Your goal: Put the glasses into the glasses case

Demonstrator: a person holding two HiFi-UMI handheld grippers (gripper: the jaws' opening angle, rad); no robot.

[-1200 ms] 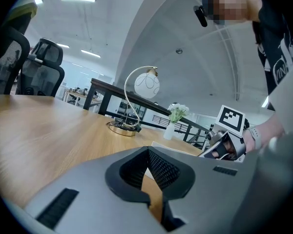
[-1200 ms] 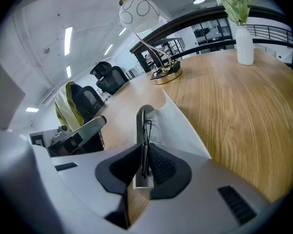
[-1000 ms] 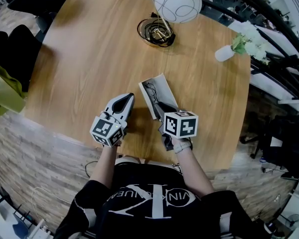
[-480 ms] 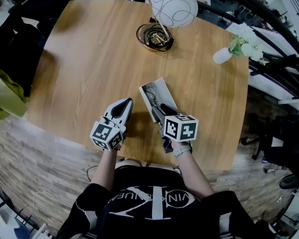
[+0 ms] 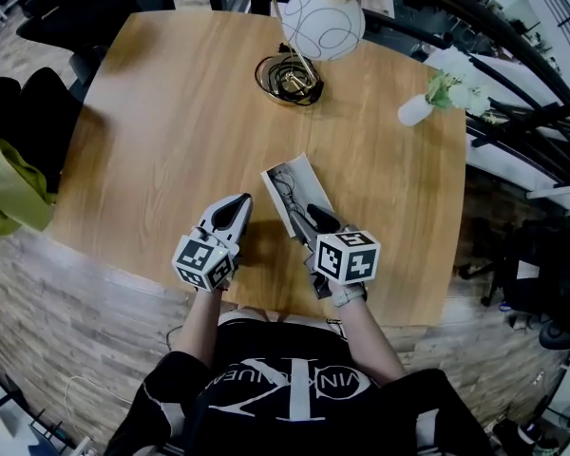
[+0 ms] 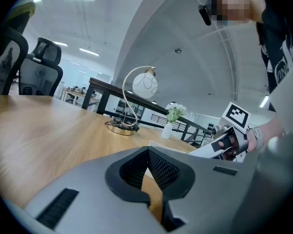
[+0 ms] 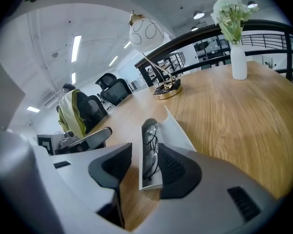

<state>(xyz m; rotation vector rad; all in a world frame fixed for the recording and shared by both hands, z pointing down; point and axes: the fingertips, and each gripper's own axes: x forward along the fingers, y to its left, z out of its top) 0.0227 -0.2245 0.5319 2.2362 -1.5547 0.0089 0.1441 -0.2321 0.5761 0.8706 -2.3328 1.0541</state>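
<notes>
A white glasses case [image 5: 302,172] lies open on the wooden table [image 5: 171,112], and thin dark-rimmed glasses [image 5: 287,188] lie inside it. In the right gripper view the glasses [image 7: 151,135] rest along the case's tray [image 7: 178,130], whose near end sits between the jaws. My right gripper [image 5: 311,217] [image 7: 144,148] has just been opening; its pads stand apart and press on nothing. My left gripper [image 5: 236,205] [image 6: 148,152] rests to the left of the case, apart from it, its jaws shut and empty.
An arc lamp with a white globe [image 5: 323,22] stands on a brass base with a coiled cable [image 5: 287,76] at the table's far side. A white vase of flowers [image 5: 427,101] is at the far right. The table's near edge [image 5: 266,297] runs just behind both grippers.
The right gripper's jaws have parted over the near end of the case, leaving the glasses lying in it. The left gripper has stayed where it was.
</notes>
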